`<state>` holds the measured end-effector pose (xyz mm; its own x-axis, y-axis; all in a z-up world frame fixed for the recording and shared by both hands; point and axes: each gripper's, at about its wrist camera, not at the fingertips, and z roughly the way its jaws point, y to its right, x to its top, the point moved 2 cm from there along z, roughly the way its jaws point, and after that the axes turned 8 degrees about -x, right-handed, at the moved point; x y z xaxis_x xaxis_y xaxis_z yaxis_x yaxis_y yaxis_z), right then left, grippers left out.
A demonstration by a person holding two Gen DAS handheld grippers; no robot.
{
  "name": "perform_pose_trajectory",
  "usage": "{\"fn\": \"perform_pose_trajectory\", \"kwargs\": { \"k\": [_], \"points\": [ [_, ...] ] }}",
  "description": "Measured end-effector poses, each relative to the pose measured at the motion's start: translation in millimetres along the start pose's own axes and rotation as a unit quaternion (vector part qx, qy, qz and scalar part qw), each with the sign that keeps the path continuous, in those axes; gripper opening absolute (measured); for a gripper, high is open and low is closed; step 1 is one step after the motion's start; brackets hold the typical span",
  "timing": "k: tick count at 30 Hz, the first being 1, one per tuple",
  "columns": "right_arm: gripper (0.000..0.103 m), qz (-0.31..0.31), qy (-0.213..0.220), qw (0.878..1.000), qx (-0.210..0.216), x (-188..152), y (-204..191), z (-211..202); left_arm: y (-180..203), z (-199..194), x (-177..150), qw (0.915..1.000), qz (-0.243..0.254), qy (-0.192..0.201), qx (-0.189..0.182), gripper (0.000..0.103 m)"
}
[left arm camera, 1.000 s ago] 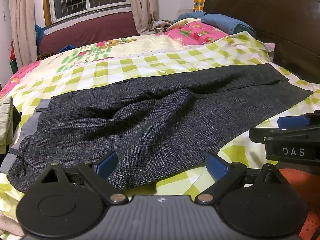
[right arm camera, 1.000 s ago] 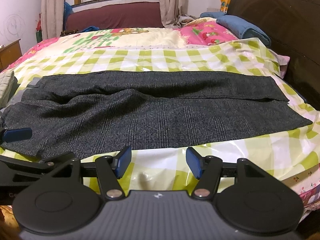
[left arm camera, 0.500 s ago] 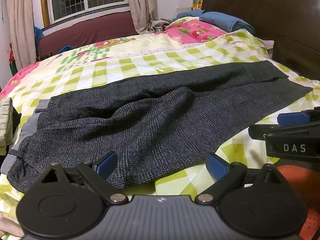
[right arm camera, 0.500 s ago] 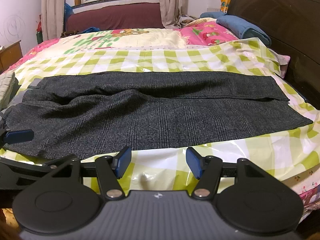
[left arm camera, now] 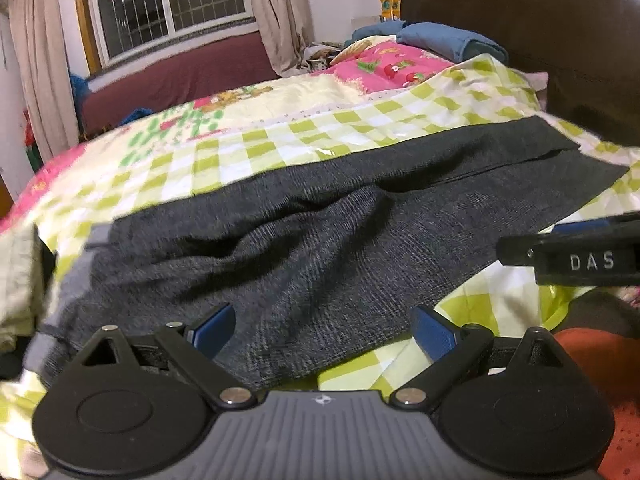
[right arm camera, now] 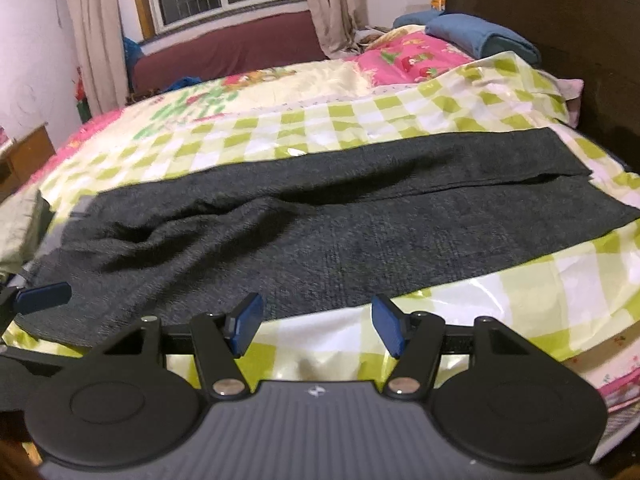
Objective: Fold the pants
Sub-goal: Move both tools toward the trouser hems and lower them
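Note:
Dark grey checked pants (left arm camera: 320, 240) lie lengthwise across the bed, waistband at the left and leg ends at the right, one leg folded over the other with a rumpled ridge near the middle. My left gripper (left arm camera: 324, 330) hovers open over the near hem of the pants' seat area, nothing between its blue pads. In the right wrist view the pants (right arm camera: 340, 224) stretch across the bed, and my right gripper (right arm camera: 316, 326) stands open just in front of their near edge, above the checked sheet. The right gripper's side also shows in the left wrist view (left arm camera: 568, 258).
A green-and-white checked sheet (right arm camera: 500, 296) covers the bed. A dark wooden headboard (left arm camera: 540, 40) rises at the right, with blue folded cloth (right arm camera: 480, 36) and a pink pillow (right arm camera: 408, 60) near it. A pale folded garment (left arm camera: 20, 280) lies at the left edge. Window and curtains stand behind.
Both grippers have tilted and moved slightly closer to the pants; the views are blurred by motion. Both stay open and the pants have not moved.

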<state>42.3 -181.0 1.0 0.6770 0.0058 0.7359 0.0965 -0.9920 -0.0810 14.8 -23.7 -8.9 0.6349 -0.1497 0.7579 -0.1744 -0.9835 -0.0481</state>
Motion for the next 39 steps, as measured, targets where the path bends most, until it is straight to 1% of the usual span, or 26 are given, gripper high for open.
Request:
{"fn": "perform_pose_trajectory", "kwargs": {
  "k": [3,5,7,9,14,18,21,24,27,33,36,39],
  "points": [
    [0.062,0.007,0.014,1.000,0.016,0,4,-5,4,-4,7,0.9998,0.011,-0.009,0.013,0.103],
    [0.064,0.022,0.016,0.999,0.022,-1,10,-7,8,-4,12,0.9998,0.009,-0.016,0.009,0.103],
    [0.064,0.038,0.013,0.999,0.028,0,13,-6,12,-4,19,0.9998,0.011,-0.017,0.006,0.103],
    [0.064,0.035,0.011,0.999,0.031,0,12,-6,16,-7,24,0.9998,0.014,-0.011,0.003,0.103],
    [0.064,0.038,0.027,0.999,0.022,4,14,-8,20,-1,24,0.9996,0.007,-0.025,-0.015,0.103],
    [0.064,0.041,0.010,0.999,0.010,5,20,2,22,13,23,0.9995,0.014,-0.022,-0.020,0.103],
    [0.064,0.053,0.007,0.999,-0.009,10,30,9,21,30,21,0.9986,0.006,-0.033,-0.040,0.103],
    [0.064,0.055,0.005,0.998,-0.034,19,44,19,20,43,21,0.9976,-0.001,-0.034,-0.061,0.103],
    [0.064,0.063,0.003,0.996,-0.070,26,64,31,23,54,29,0.9965,-0.001,-0.024,-0.080,0.103],
    [0.064,0.105,-0.005,0.986,-0.131,38,117,53,42,85,53,0.9935,0.022,-0.007,-0.111,0.103],
    [0.064,0.114,-0.005,0.983,-0.146,45,136,62,53,98,66,0.9915,0.039,0.001,-0.124,0.103],
    [0.064,0.105,-0.003,0.984,-0.146,55,141,75,50,108,74,0.9894,0.036,-0.002,-0.141,0.103]
  ]
}}
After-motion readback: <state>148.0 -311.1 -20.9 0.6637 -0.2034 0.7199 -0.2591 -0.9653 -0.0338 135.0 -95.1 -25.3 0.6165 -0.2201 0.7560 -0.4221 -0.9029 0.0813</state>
